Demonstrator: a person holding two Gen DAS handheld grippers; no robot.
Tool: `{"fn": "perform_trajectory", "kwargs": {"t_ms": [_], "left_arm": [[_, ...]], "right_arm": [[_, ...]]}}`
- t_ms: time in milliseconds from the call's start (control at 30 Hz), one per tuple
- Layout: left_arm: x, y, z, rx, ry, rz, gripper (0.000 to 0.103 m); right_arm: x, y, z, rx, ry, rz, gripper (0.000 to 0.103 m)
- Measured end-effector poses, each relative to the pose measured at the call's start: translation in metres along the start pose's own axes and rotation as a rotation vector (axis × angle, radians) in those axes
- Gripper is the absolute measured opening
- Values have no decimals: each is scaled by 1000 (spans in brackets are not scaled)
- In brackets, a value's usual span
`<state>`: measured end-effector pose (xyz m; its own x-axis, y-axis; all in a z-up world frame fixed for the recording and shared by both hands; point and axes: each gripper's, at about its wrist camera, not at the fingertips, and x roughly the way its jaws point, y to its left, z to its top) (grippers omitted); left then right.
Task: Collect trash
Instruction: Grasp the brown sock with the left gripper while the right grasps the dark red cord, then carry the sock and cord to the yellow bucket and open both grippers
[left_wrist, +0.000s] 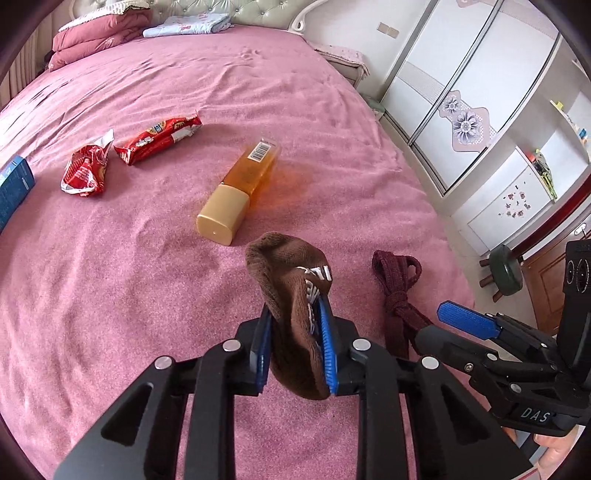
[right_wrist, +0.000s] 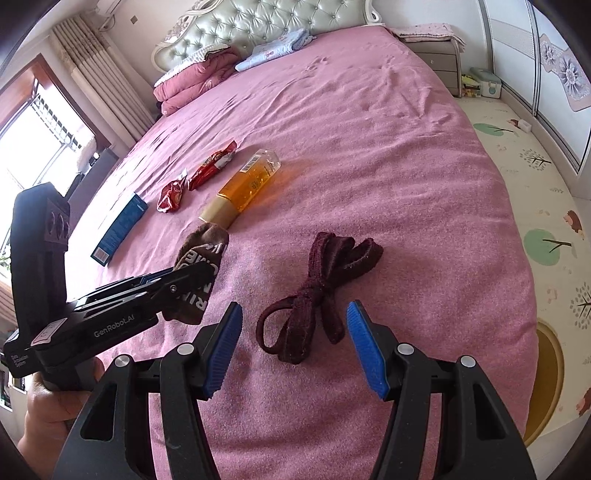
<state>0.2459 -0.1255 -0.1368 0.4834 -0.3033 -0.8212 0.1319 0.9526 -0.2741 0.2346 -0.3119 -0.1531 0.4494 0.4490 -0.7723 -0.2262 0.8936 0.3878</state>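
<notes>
My left gripper (left_wrist: 293, 314) is shut on a brown sock (left_wrist: 291, 280) and holds it above the pink bed (left_wrist: 147, 277); the sock also shows in the right wrist view (right_wrist: 201, 266). My right gripper (right_wrist: 293, 317) is open, its blue pads on either side of a knotted maroon lace (right_wrist: 317, 291) lying on the bed, not touching it. An orange bottle (left_wrist: 240, 184) with a cream cap lies on its side further up the bed. Two red snack wrappers (left_wrist: 86, 170) (left_wrist: 159, 138) and a blue box (left_wrist: 13, 186) lie to the left.
Folded pink blankets (left_wrist: 96, 33) and a light blue cloth (left_wrist: 184, 26) lie by the headboard. A nightstand (right_wrist: 439, 62) and white wardrobes (left_wrist: 461, 92) stand to the right. A patterned floor mat (right_wrist: 535, 184) runs beside the bed. A green stool (left_wrist: 506, 269) stands near the door.
</notes>
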Motion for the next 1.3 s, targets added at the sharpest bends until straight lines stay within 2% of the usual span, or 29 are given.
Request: {"fn": "perform_trajectory", "kwargs": {"t_ms": [100, 167, 333, 433, 600, 767, 1033, 1300], "left_arm": [[-6, 5, 3, 2, -13, 4, 23], [-8, 7, 4, 10, -17, 10, 23], [-15, 8, 3, 31, -18, 20, 24], [-19, 5, 2, 43, -18, 21, 23], [-24, -9, -2, 67, -14, 12, 24], [-28, -34, -11, 82, -2, -33, 23], [-28, -94, -31, 164, 23, -86, 23], [-16, -166, -49, 282, 59, -130, 23]], "right_arm": [[10, 0, 2, -1, 18, -9, 58], [17, 0, 3, -2, 40, -20, 53], [27, 5, -2, -45, 63, -61, 27], [21, 4, -7, -51, 55, -59, 23], [-7, -2, -13, -53, 5, -47, 21], [-43, -9, -23, -63, -29, -29, 21], [-103, -29, -54, -116, -78, -71, 21], [-155, -77, -79, -44, -135, -123, 21]]}}
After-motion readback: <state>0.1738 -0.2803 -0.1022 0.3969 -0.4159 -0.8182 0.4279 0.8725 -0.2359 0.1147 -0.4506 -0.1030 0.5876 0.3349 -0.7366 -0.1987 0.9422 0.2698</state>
